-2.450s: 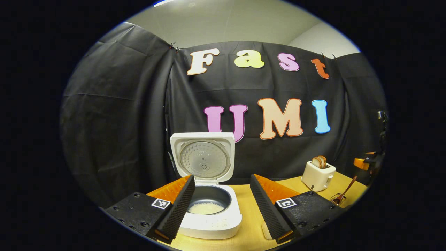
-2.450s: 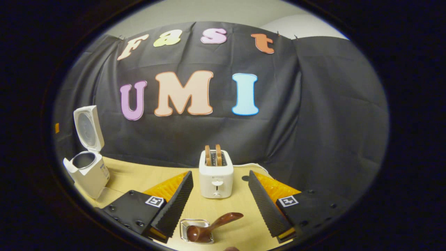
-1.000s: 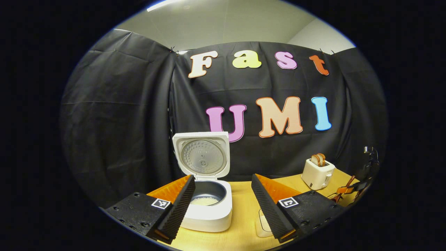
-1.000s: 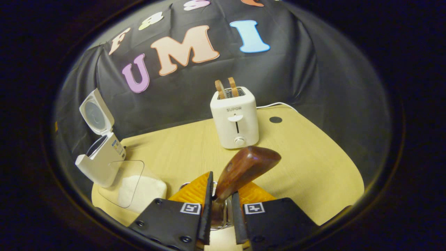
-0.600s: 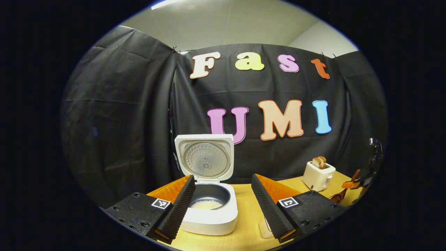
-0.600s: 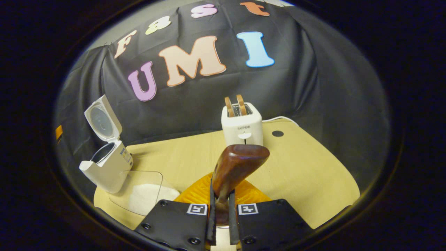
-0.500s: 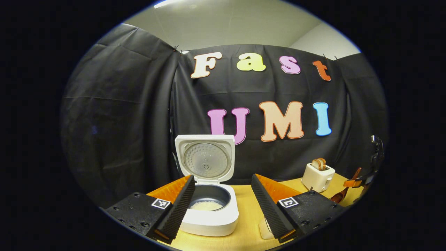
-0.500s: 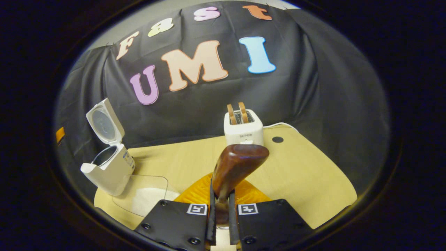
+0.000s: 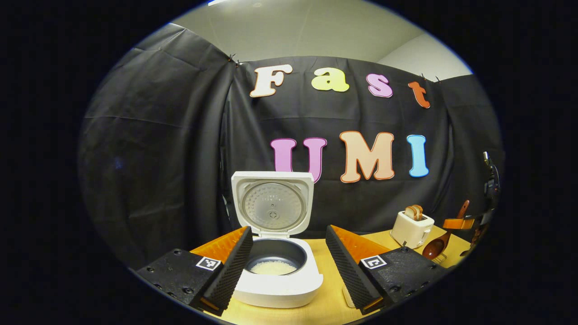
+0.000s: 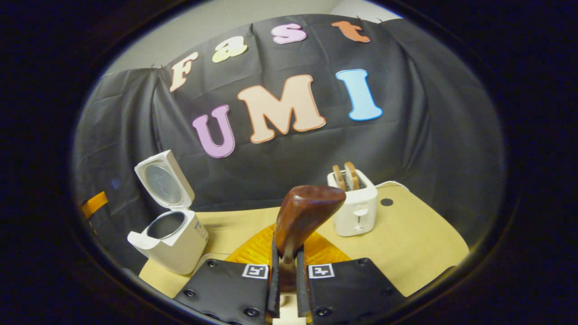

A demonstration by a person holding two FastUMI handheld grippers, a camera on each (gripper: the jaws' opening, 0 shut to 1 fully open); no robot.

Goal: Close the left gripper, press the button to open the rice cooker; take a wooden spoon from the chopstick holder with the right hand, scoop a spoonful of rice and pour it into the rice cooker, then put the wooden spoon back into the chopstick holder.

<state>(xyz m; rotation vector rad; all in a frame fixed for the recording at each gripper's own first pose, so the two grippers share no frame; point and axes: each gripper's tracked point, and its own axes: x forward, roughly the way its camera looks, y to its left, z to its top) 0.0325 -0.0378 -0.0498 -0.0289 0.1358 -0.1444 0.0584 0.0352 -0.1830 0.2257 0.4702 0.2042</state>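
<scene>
- Lower left of the right gripper view: rice cooker (image 10: 169, 241) stands lid-up, farther right in frame than a moment ago.
- Lower centre: my right gripper (image 10: 285, 289) is clamped on the wooden spoon (image 10: 302, 219), now lifted clear of its holder; scooping comes next, I judge.
- My left gripper (image 9: 289, 266) idles spread wide before the cooker.

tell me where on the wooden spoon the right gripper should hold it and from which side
On the handle, as it is now: the right gripper has both fingers pressed on the flat sides of the wooden spoon. Coming from the handle's end leaves the bowl hanging free below, ready to scoop rice.
</scene>
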